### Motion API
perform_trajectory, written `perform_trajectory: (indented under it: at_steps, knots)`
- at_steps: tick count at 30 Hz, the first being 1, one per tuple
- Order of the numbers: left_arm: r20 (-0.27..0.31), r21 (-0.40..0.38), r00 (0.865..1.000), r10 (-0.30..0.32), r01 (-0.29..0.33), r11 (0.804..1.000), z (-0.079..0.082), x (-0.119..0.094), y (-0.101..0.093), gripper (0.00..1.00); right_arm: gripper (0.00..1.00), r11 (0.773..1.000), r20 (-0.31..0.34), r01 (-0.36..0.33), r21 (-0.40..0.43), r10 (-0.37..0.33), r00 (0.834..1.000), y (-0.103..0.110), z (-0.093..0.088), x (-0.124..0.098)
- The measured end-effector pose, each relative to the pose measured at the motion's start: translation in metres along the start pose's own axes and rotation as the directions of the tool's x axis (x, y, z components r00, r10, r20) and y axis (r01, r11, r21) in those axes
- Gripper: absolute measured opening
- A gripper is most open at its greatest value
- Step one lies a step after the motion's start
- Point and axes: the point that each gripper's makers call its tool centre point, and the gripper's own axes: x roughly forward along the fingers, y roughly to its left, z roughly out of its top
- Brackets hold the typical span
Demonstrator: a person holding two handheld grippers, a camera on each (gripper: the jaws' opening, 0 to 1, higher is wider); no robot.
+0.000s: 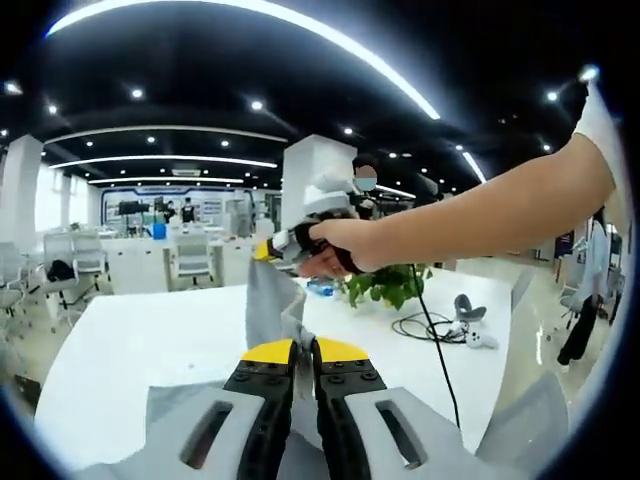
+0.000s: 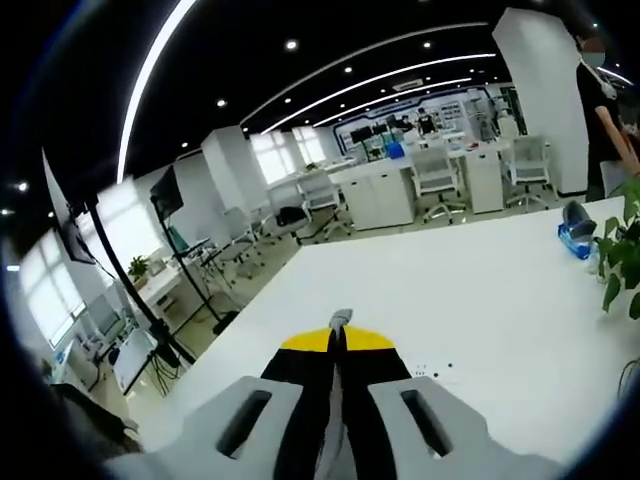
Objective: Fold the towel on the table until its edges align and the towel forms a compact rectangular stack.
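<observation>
The grey towel [image 1: 268, 298] hangs lifted above the white table [image 1: 150, 340], stretched between both grippers. My left gripper [image 1: 303, 347] is shut on one edge of it, and more cloth sags at the lower left and lower right of the left gripper view. The right gripper [image 1: 278, 246], held in a person's hand, is shut on the towel's far upper corner. In the right gripper view, my right gripper [image 2: 339, 325] is shut with a thin sliver of the grey towel [image 2: 340, 318] poking out between its yellow tips, above the table [image 2: 470, 310].
A potted plant [image 1: 390, 285], a black cable [image 1: 428, 325] and a white controller [image 1: 470, 332] lie on the table's far right. A blue object [image 2: 575, 240] sits near the plant's leaves [image 2: 620, 265]. A black stand [image 2: 135, 285] rises beside the table's left edge. A person [image 1: 366, 182] stands behind.
</observation>
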Motion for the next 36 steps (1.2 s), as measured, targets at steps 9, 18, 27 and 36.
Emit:
perform_trajectory:
  at_steps: [9,18,27,36]
  knots:
    - [-0.035,-0.023,0.997,0.069,-0.07,0.997,-0.041,-0.017,0.034,0.07,0.0,1.0,-0.038,-0.015,-0.027,0.014,0.999,0.023,-0.026,0.033]
    - [-0.064,-0.034,0.989,0.135,-0.138,0.99,-0.078,-0.03,0.064,0.07,0.0,0.997,-0.075,-0.037,-0.061,0.032,0.997,0.046,-0.056,0.064]
    - [-0.134,-0.065,0.97,0.202,-0.212,0.975,-0.129,-0.051,0.089,0.07,0.0,0.994,-0.114,-0.066,-0.084,0.057,0.992,0.06,-0.084,0.104]
    - [-0.177,-0.104,0.956,0.234,-0.254,0.962,-0.154,-0.066,0.104,0.07,0.0,0.989,-0.154,-0.11,-0.103,0.093,0.984,0.082,-0.115,0.139]
